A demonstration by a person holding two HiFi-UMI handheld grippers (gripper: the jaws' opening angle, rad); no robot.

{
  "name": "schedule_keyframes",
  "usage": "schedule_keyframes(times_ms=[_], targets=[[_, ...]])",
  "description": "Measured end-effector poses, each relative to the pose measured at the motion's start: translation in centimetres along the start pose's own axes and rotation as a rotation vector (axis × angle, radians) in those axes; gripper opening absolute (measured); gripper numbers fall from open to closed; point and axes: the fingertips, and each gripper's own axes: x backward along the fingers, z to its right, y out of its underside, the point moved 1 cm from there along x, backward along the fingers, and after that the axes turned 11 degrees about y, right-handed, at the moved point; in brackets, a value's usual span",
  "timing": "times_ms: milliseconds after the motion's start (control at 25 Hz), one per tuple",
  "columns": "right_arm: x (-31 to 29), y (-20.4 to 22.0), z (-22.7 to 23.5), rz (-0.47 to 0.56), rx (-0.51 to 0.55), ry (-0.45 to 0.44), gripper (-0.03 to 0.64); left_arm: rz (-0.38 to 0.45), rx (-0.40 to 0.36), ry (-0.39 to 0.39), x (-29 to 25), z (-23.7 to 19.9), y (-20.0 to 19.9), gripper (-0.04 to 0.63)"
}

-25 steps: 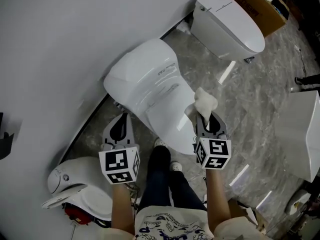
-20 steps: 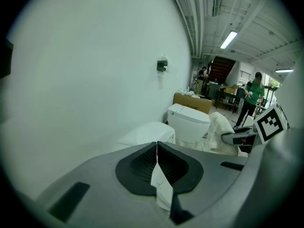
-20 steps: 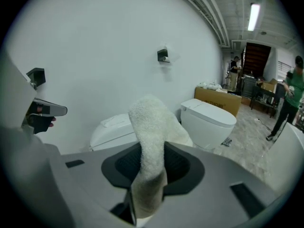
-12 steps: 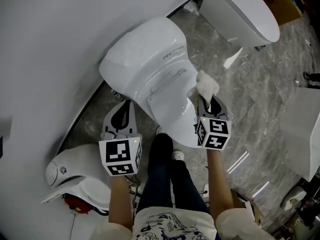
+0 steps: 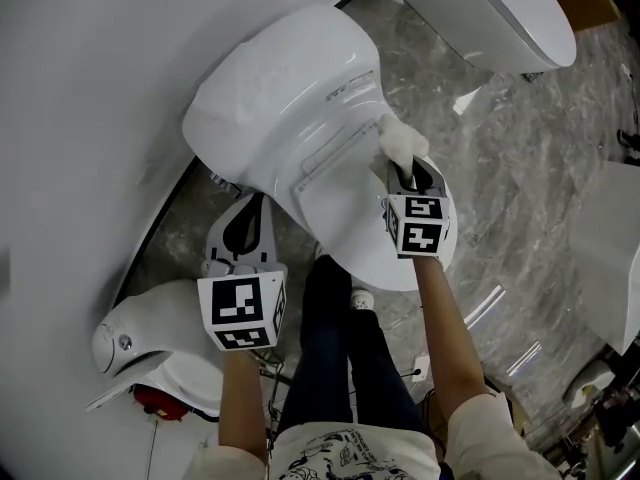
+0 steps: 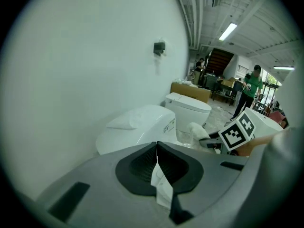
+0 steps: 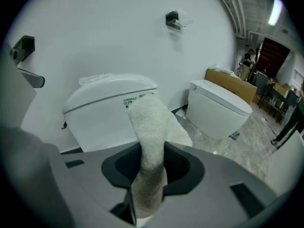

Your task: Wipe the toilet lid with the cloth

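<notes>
A white toilet stands against the wall, its shut lid [image 5: 345, 223] sloping toward me below the tank [image 5: 270, 88]. My right gripper [image 5: 405, 168] is shut on a white fluffy cloth [image 5: 400, 140], which rests at the lid's far right part, near the tank. In the right gripper view the cloth [image 7: 149, 137] sticks up between the jaws and hides part of the tank [image 7: 104, 108]. My left gripper [image 5: 246, 213] hangs to the left of the bowl, above the floor, shut with nothing held. In the left gripper view the cloth [image 6: 197, 129] shows to the right of the toilet [image 6: 137, 127].
A second toilet [image 5: 500, 13] stands at the upper right, another white fixture [image 5: 150, 348] at the lower left, one more [image 5: 610, 258] at the right edge. The wall [image 5: 90, 118] fills the left. The person's legs [image 5: 340, 338] stand before the bowl. A bystander in green [image 6: 251, 87] is far off.
The right gripper has carried the cloth up and left, from the lid's right edge onto the lid near the tank. The left gripper has hardly moved.
</notes>
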Motion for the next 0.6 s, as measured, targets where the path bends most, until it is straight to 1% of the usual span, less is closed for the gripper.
schedule_keyframes(times_ms=[240,480,600], targets=[[-3.9,1.9,-1.2,-0.07,0.075,-0.022,0.109,-0.014,0.007,0.009,-1.0,0.4,1.3,0.009],[-6.3,2.4,-2.4,-0.085,0.165,-0.042,0.109,-0.04,0.029,0.03,-1.6,1.3,2.9,0.009],[-7.0,2.9,-2.4,-0.11,0.174,-0.049,0.109,-0.041,0.031,0.04,-1.8,1.8,3.1,0.009]])
